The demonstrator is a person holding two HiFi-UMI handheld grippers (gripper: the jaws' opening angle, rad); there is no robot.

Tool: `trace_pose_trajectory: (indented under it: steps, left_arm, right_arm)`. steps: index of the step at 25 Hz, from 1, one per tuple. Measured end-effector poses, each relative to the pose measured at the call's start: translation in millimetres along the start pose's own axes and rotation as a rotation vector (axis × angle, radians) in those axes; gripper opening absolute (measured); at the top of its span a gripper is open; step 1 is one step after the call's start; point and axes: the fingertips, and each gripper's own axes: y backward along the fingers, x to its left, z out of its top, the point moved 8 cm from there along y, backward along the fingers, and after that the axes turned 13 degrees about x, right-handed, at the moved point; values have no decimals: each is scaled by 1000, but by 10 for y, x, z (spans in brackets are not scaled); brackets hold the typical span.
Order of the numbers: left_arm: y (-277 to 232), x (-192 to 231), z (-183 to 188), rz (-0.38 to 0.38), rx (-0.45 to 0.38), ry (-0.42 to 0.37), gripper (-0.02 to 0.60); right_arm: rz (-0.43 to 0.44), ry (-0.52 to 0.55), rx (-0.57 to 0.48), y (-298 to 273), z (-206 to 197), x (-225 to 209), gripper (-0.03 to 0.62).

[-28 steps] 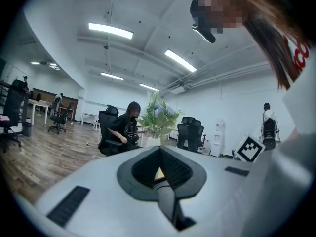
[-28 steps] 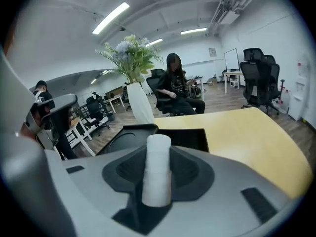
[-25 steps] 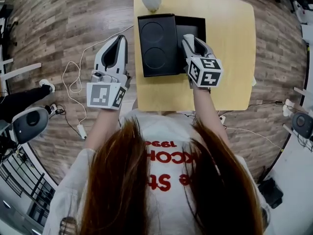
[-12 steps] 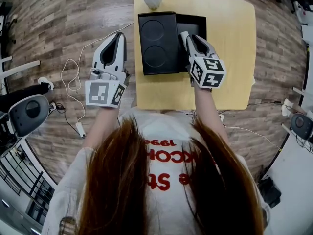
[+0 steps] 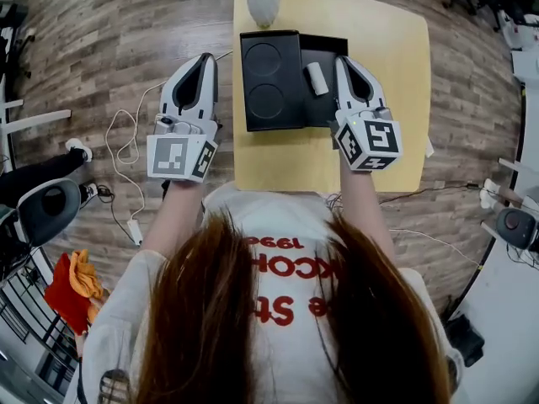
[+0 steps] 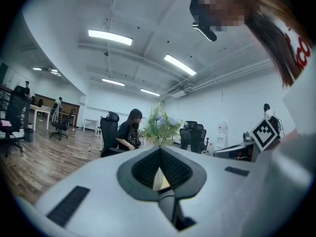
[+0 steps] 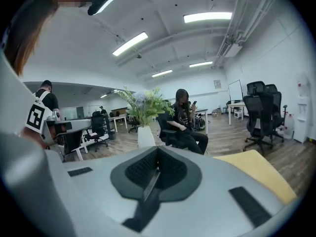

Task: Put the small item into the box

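Right gripper (image 5: 343,61) withdrawn from over the box (image 5: 333,42) to its right edge; jaws pressed together, empty. Small item (image 5: 317,78): white cylinder, lying uncovered in the box's open right compartment. Left gripper (image 5: 207,58): beside the table (image 5: 383,57), over floor, jaws together, holding nothing.

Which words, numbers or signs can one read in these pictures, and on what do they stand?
"1996", probably: red print on the white shirt, upside down.
Other red shirt letters: half hidden by hair, unreadable.
Cubes on left gripper and right gripper: square marker patterns, no words.
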Motion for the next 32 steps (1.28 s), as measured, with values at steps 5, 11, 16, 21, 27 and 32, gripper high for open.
trace_pose_trajectory:
  steps: [5,11,16,21,27,32]
  left_arm:
    - [58,-45,131,2,-38,-17,8]
    - [175,-102,244,2,-66,-27,7]
    - [278,-139,285,6,-84,-28,8]
    - [327,-177,254,8,-90,-28,8]
    - [400,-196,326,14,-101,-31,8]
    - [412,-212,332,13,-103,-31,8]
  right_arm:
    - [-1,12,-77,262,180,23,6]
    - [-4,29,-134,528,303,77,5]
    - [-9,46,-167,686,365,135,5]
    - [-1,54,-184,748,363,152,5]
    - [11,64,-201,825,449,207,5]
    - [13,69,-211,860,481,226,5]
